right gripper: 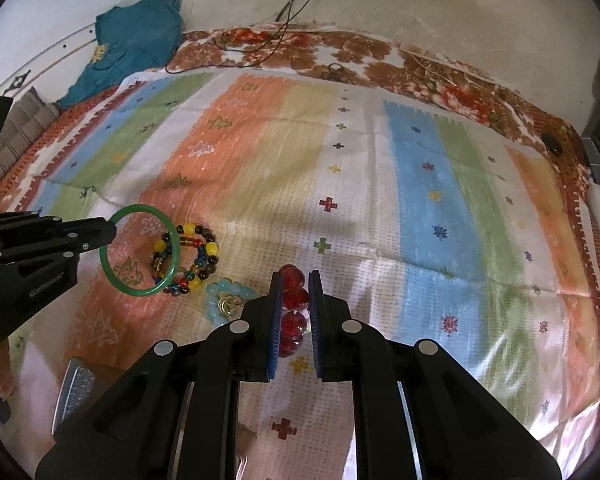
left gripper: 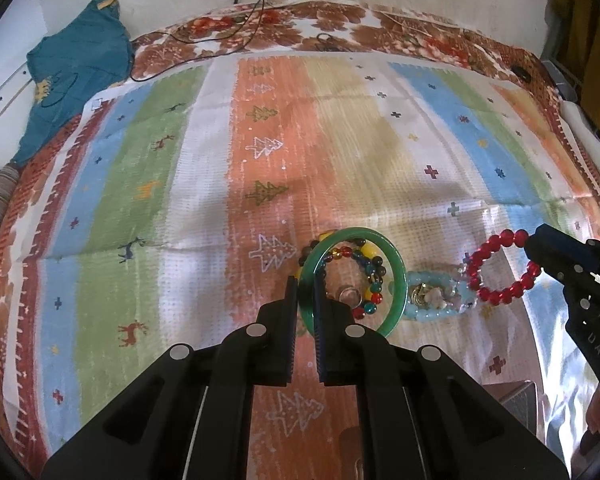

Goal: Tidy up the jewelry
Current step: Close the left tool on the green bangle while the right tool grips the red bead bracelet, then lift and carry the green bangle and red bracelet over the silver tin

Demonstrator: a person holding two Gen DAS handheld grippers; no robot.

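My left gripper (left gripper: 307,280) is shut on a green bangle (left gripper: 396,268) and holds it above the striped cloth; the bangle also shows in the right wrist view (right gripper: 140,292). My right gripper (right gripper: 295,274) is shut on a red bead bracelet (right gripper: 294,300), lifted off the cloth; the red bracelet shows at the right of the left wrist view (left gripper: 496,294). A multicoloured bead bracelet (right gripper: 204,252) lies on the cloth under the bangle. A light blue bead bracelet (right gripper: 220,300) with a gold charm lies next to it.
The striped cloth (right gripper: 420,208) covers a floral bedspread (right gripper: 340,52). A teal garment (right gripper: 136,36) lies at the back left and black cables (right gripper: 260,48) trail from the wall. A small grey grated object (right gripper: 74,392) sits near the front left.
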